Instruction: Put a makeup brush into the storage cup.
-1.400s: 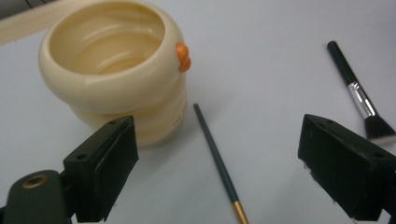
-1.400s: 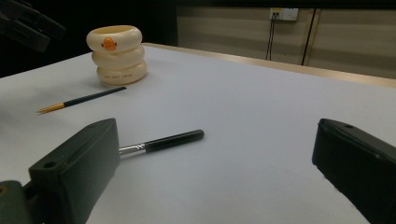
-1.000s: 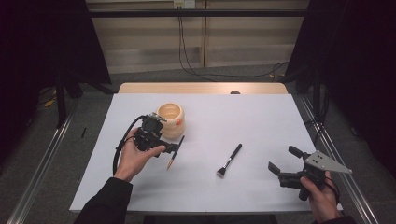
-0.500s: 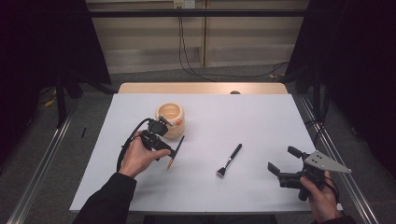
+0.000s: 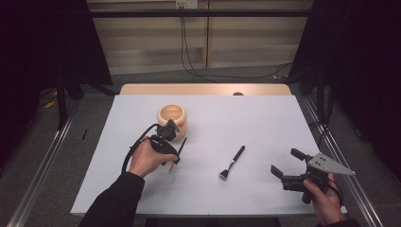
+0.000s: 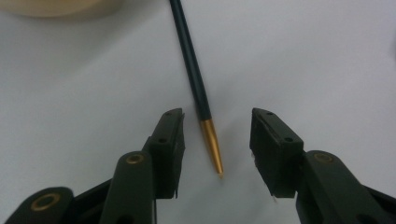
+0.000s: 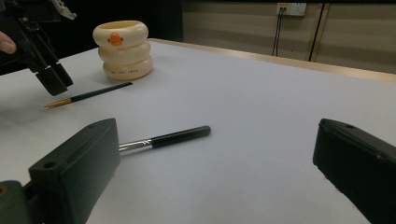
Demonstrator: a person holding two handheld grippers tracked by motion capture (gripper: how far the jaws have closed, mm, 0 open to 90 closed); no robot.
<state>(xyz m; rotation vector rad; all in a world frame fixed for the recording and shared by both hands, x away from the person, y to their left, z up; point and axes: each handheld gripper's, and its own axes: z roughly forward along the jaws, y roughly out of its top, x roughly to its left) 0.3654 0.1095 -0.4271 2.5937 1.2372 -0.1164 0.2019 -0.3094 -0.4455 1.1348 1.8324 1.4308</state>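
On the left of the counter [image 5: 118, 189] our left claw [image 6: 215, 140] hovers low over the thin pen [image 6: 194, 70], its jaws wide apart and holding nothing. The gold tip lies on the counter between them, so we judge that we are lining up to pinch the pen near that end. The pen lies flat, its dark shaft running away from the claw toward the cream pot [image 5: 172, 117], which stands just beyond it. In the high view the left hand [image 5: 145, 160] tilts the claw downward, which suits a pick from above, since a thing this thin and flat offers little to grip from the side.

Nearer the middle, a brush [image 5: 232, 162] lies alone on the counter, well apart from the pen, handle pointing away from us and bristles toward us. Nothing touches it.

On the right, our right claw [image 5: 288, 163] sits near the counter's front corner, jaws spread wide and empty. It points across the counter toward the brush, which lies between its jaws in the right gripper view, but farther off. We take it to be waiting its turn, kept clear so the left has room to work.
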